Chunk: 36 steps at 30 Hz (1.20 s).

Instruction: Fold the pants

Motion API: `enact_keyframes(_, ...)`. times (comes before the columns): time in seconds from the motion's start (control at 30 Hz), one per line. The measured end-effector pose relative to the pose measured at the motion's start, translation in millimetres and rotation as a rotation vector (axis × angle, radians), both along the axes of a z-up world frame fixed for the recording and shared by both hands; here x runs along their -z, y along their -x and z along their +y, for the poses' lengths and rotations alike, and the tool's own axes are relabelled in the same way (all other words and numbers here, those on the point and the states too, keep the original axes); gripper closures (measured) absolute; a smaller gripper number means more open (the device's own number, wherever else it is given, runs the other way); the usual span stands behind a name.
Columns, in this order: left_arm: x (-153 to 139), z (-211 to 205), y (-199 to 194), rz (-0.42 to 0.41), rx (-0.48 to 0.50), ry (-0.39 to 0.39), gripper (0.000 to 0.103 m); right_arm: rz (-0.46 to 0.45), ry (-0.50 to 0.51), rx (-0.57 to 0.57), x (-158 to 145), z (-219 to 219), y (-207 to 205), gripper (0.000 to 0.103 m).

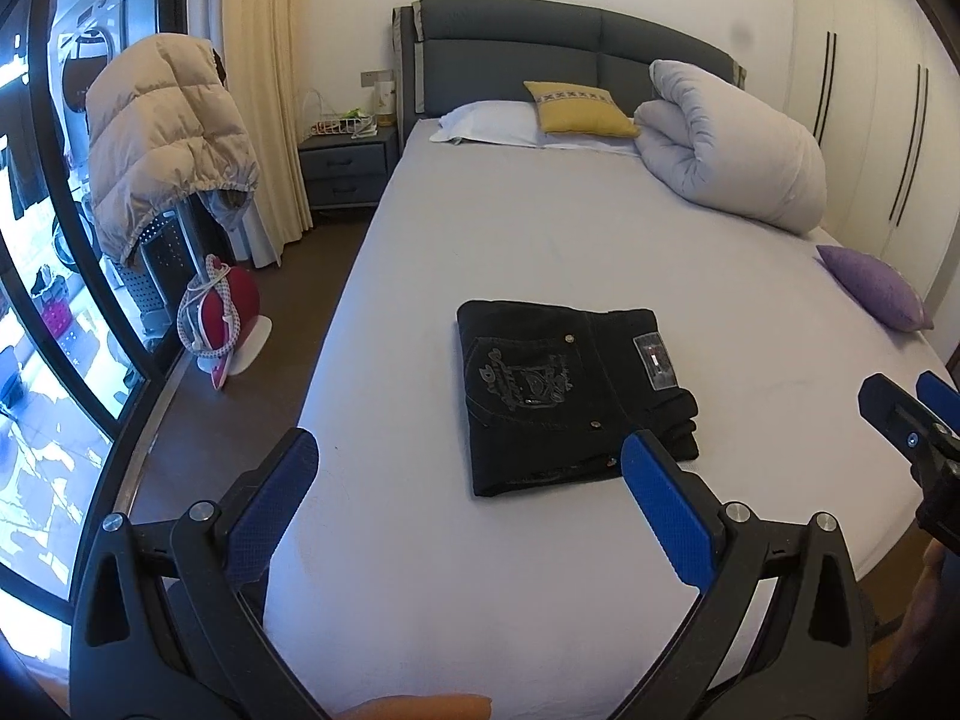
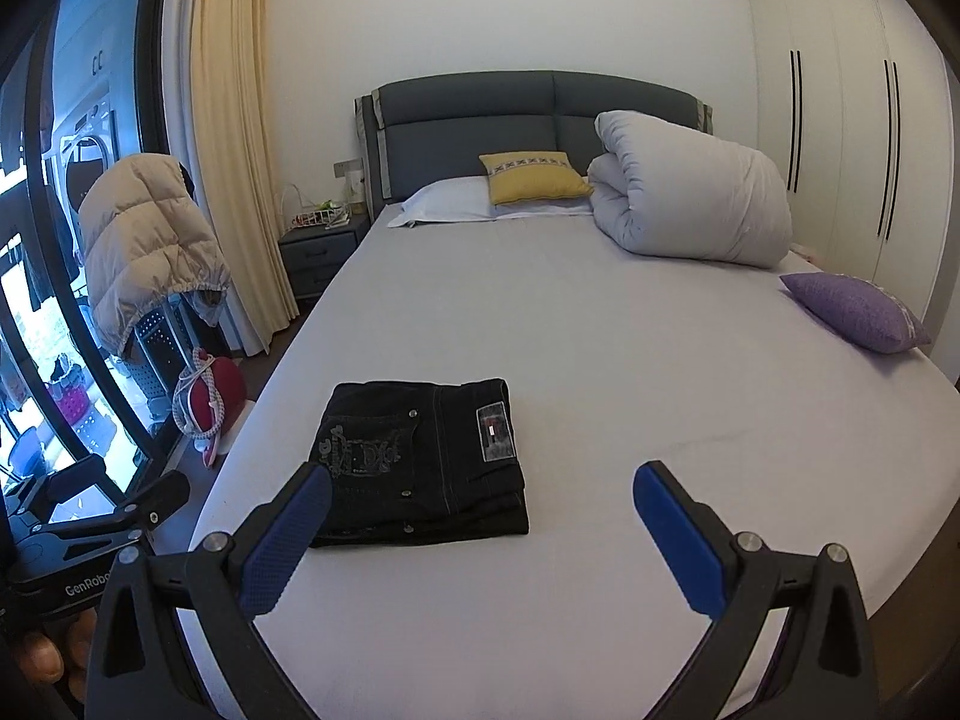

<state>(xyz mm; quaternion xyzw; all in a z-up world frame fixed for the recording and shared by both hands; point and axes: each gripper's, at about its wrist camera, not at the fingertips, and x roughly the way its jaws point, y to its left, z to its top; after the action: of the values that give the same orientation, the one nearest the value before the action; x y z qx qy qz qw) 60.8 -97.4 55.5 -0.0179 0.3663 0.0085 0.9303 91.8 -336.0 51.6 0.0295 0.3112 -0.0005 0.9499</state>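
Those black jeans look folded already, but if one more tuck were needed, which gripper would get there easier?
Probably the left gripper: the pants lie straight between its open fingers. The open right gripper has them off to its left.

The folded pants (image 1: 570, 399) lie on the bed (image 1: 540, 240), near its foot and left edge. Behind them, at the headboard (image 1: 540, 54), sit 2 pillows (image 1: 579, 108); the rolled duvet (image 1: 732, 162) lies right of these.
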Motion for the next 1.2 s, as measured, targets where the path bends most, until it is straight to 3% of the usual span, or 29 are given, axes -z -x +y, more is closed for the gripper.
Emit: enact_keyframes(1.2, 17, -3, -2, 0.029, 0.005, 0.005, 0.0, 0.051, 0.003, -0.012, 5, -1, 0, 0.0)
